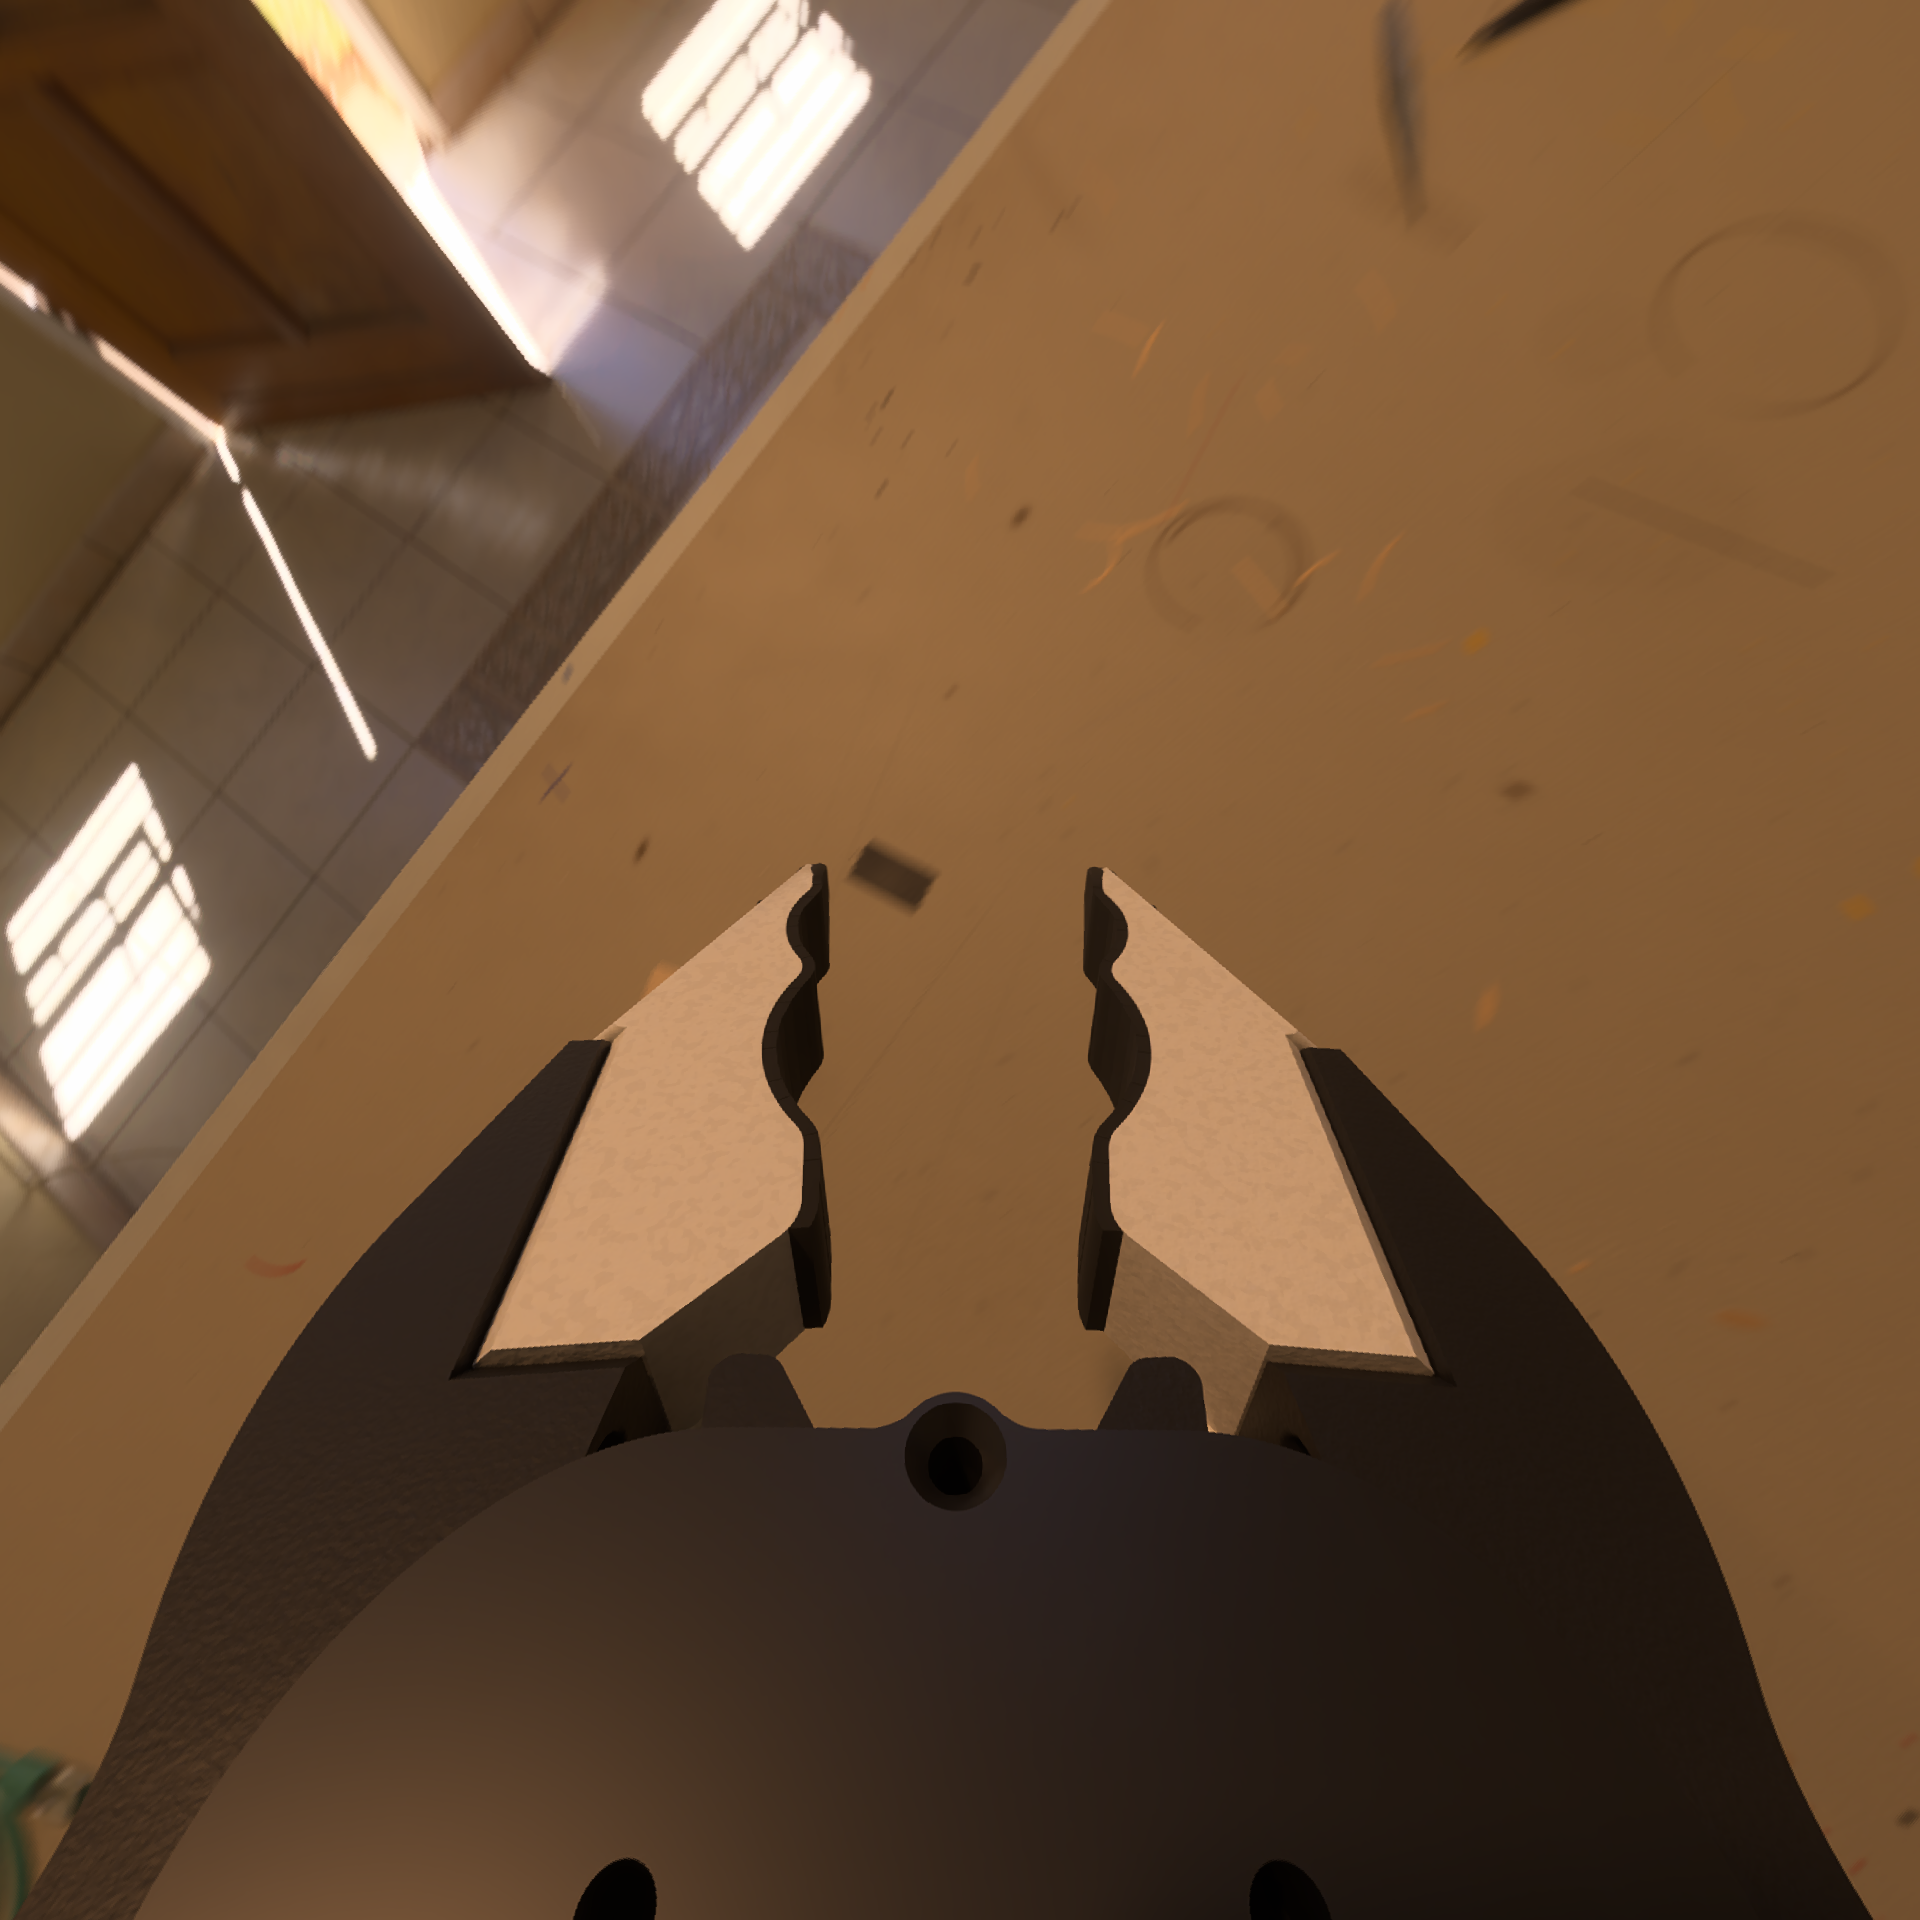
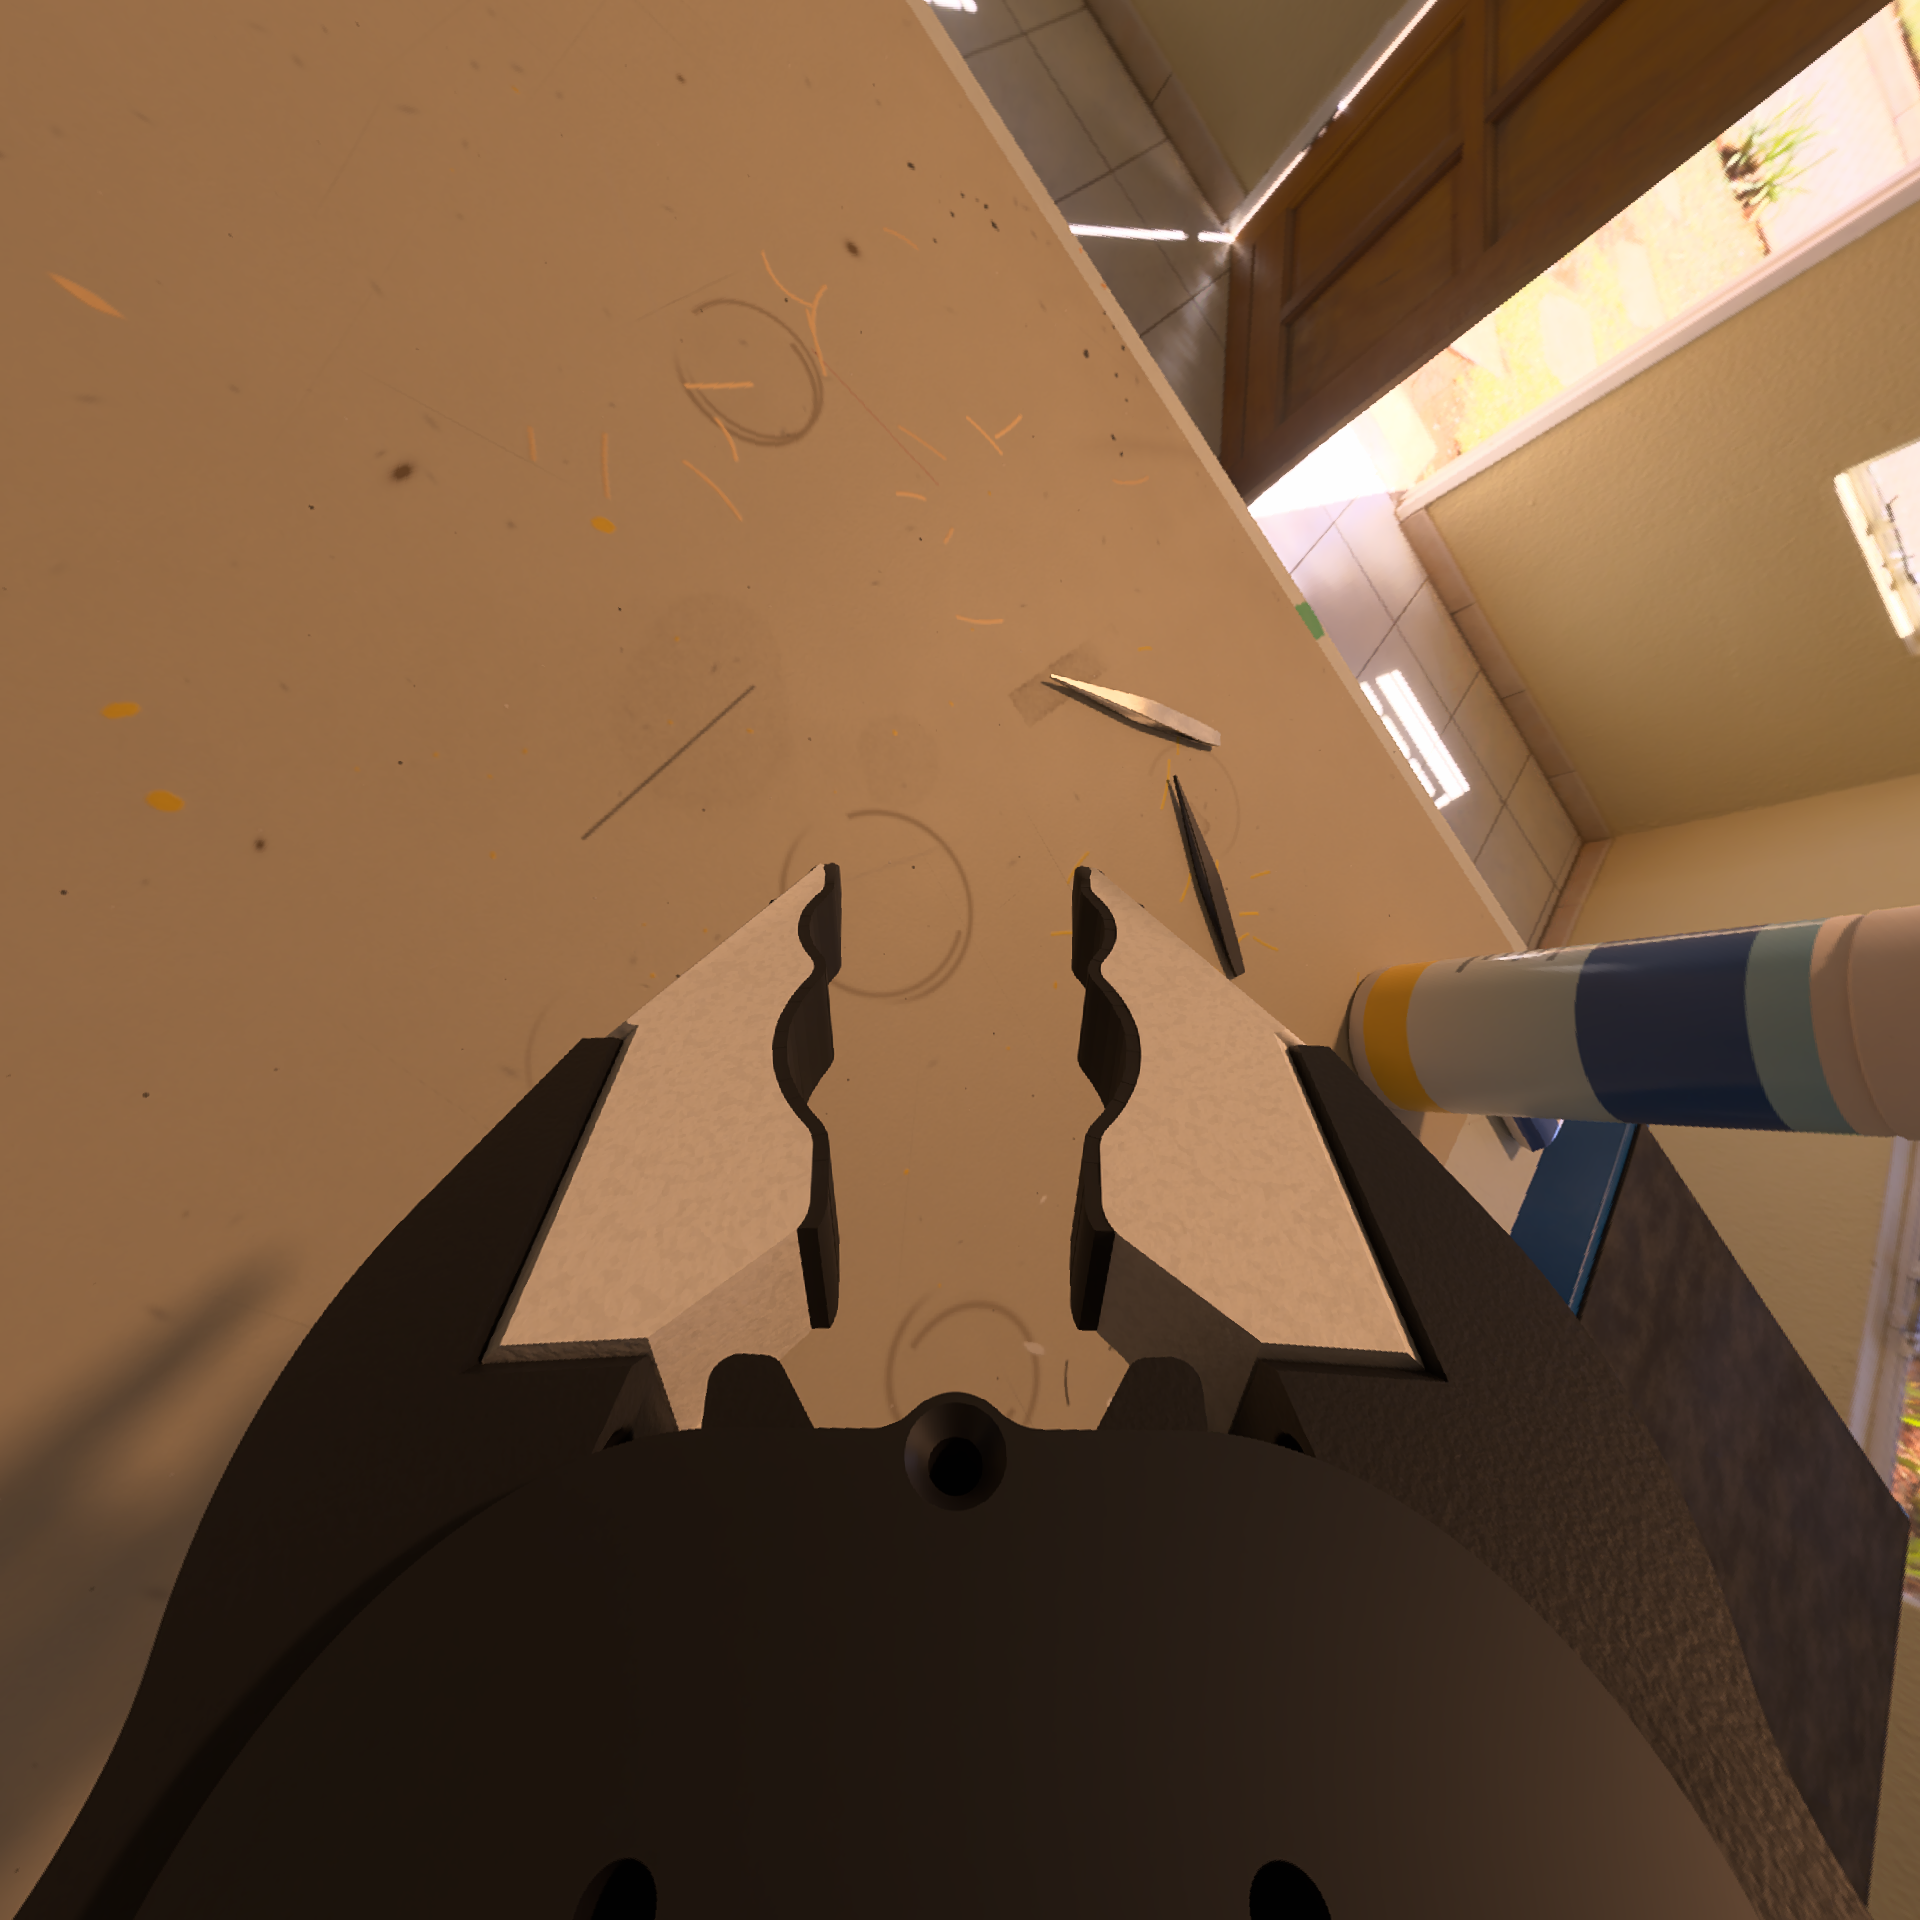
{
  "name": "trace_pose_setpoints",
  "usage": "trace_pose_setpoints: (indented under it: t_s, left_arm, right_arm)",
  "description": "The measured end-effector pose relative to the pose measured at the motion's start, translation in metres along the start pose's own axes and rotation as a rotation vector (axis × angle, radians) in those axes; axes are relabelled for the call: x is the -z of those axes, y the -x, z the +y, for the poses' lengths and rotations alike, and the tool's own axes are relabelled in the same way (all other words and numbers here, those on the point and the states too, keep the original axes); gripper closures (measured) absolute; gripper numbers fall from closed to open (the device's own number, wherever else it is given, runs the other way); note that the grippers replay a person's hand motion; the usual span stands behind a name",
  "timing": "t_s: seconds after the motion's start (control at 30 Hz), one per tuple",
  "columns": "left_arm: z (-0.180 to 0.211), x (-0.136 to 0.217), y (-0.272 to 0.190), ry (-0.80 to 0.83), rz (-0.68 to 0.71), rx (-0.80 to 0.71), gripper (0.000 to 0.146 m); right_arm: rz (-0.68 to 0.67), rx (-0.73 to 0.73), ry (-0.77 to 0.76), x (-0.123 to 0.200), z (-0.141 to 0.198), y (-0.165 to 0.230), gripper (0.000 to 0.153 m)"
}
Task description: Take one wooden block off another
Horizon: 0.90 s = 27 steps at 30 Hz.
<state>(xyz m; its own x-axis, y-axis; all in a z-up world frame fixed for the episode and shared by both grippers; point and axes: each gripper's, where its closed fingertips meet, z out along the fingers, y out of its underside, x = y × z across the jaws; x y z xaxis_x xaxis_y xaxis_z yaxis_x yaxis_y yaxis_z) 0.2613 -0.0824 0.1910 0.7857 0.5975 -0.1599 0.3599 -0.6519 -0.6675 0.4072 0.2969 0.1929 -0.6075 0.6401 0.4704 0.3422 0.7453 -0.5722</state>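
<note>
Both tongs, left and right, gape empty over the tabletop; no block shows.

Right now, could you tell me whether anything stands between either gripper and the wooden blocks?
Cannot tell: no blocks show in either view. Both the left gripper and right gripper face only the table, jaws open.

Left gripper hung over the table, the table edge running off to its left, floor beyond. Right gripper hung over the same table; tweezers lay ahead and to its right, a second pair just beside the right fingertip. A tube lay farther right, atop a box.
</note>
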Motion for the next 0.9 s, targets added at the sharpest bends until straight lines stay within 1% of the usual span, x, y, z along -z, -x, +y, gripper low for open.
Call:
trace_pose_setpoints:
  t_s: [0.07,0.13,0.23,0.27,0.37,0.43,0.47,0.53,0.63,0.77,0.9]
  left_arm:
    - [0.026,-0.008,0.036,0.094,-0.002,0.007,0.099]
    - [0.052,-0.025,0.061,0.202,0.011,0.009,0.097]
    - [0.085,-0.057,0.072,0.330,0.125,0.005,0.097]
    - [0.095,-0.067,0.078,0.370,0.129,-0.025,0.097]
    - [0.122,-0.090,0.093,0.489,0.148,-0.212,0.098]
    - [0.135,-0.103,0.101,0.561,0.156,-0.282,0.095]
    - [0.137,-0.108,0.103,0.578,0.166,-0.305,0.092]
    - [0.138,-0.115,0.105,0.583,0.186,-0.333,0.091]
    - [0.136,-0.120,0.103,0.563,0.245,-0.325,0.091]
    - [0.136,-0.122,0.100,0.557,0.283,-0.331,0.094]
    - [0.136,-0.125,0.100,0.571,0.288,-0.329,0.098]
  right_arm:
    - [-0.003,0.001,0.012,-0.005,0.000,0.000,0.108]
    - [-0.008,0.003,0.028,-0.011,-0.001,0.002,0.108]
    - [-0.020,0.017,0.055,-0.019,-0.001,0.006,0.108]
    - [-0.024,0.023,0.062,-0.022,-0.001,0.008,0.108]
    - [-0.045,0.032,0.084,-0.032,-0.002,0.013,0.108]
    - [-0.052,0.042,0.114,-0.039,-0.001,0.015,0.108]
    - [-0.056,0.047,0.129,-0.042,0.001,0.016,0.108]
    - [-0.068,0.051,0.152,-0.048,0.003,0.018,0.108]
    - [-0.072,0.053,0.179,-0.053,0.007,0.019,0.108]
    - [-0.079,0.048,0.190,-0.056,0.009,0.018,0.108]
    - [-0.079,0.047,0.193,-0.056,0.010,0.019,0.108]
